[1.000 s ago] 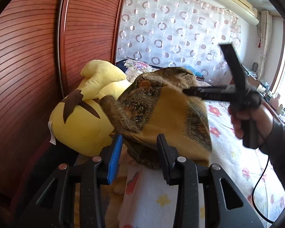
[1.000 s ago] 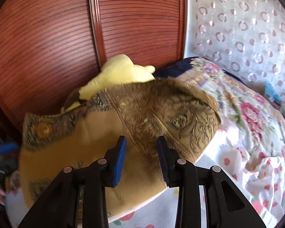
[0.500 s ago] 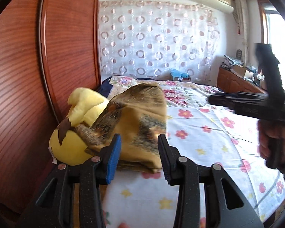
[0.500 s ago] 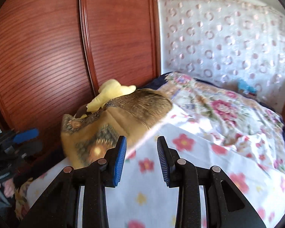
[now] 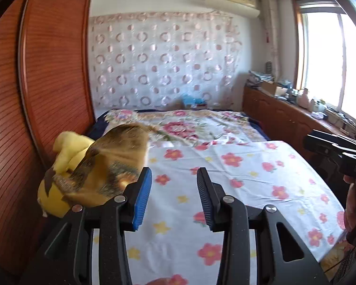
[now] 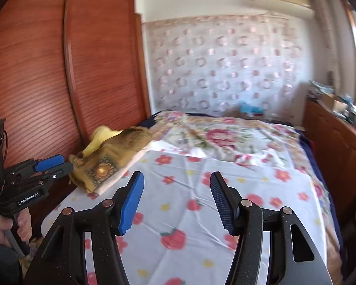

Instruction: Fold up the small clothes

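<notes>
A mustard-brown patterned cloth (image 5: 111,163) lies draped over a yellow plush toy (image 5: 68,149) at the bed's left edge, by the wardrobe. It also shows in the right wrist view (image 6: 116,152). My left gripper (image 5: 173,197) is open and empty, to the right of the cloth and back from it. My right gripper (image 6: 176,199) is open and empty above the flowered sheet, well back from the cloth. The left gripper shows at the left of the right wrist view (image 6: 52,166). The right gripper's body shows at the right edge of the left wrist view.
A bed with a white flowered sheet (image 5: 237,185) fills the middle. A ribbed wooden wardrobe (image 5: 47,76) stands along the left. A wooden cabinet (image 5: 284,118) with clutter runs along the right under a window. A patterned curtain (image 5: 163,66) hangs behind.
Both grippers have let go of the cloth and pulled back from it. The cloth now rests on the plush toy. Both jaws stand wider apart.
</notes>
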A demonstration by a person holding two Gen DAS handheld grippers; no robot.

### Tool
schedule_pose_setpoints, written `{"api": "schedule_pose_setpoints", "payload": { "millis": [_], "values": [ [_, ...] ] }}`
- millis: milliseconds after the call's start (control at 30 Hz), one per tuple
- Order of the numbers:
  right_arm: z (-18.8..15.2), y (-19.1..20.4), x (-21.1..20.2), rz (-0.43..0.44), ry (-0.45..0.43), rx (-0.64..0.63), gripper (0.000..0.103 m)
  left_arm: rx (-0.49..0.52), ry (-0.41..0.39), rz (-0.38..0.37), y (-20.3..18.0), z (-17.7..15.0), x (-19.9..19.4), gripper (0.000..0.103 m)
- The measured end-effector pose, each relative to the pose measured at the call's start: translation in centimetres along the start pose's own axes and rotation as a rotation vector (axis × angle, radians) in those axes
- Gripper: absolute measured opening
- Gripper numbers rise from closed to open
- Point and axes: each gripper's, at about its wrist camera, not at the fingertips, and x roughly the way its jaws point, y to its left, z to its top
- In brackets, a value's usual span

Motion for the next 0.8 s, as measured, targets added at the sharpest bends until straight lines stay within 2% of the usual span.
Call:
{"api": "schedule_pose_setpoints", "payload": {
  "millis": [200, 367, 567, 800],
  "values": [
    [-1.4, 0.5, -4.0, -0.116, -0.073, 0.043, 0.06, 0.028, -0.023, -0.05, -2.9, 1.1, -1.2, 0.041],
    [-2.2, 1.9, -4.2, -0.177, -0.101, 0.056, 0.06, 0.027, -0.05, -0.06, -4.4, 2.0, -2.1, 0.041],
    [-3.2, 3.6, -3.1, -0.197, -0.114, 0.072, 0.06, 0.036, -0.051, -0.067, -5.1, 2.1, -2.4, 0.041],
    [-3.8, 3.1, -4.3, -0.212, -0.115, 0.081, 0.06, 0.036, -0.051, -0.066, -5.3, 2.0, -2.5, 0.041]
  ]
}}
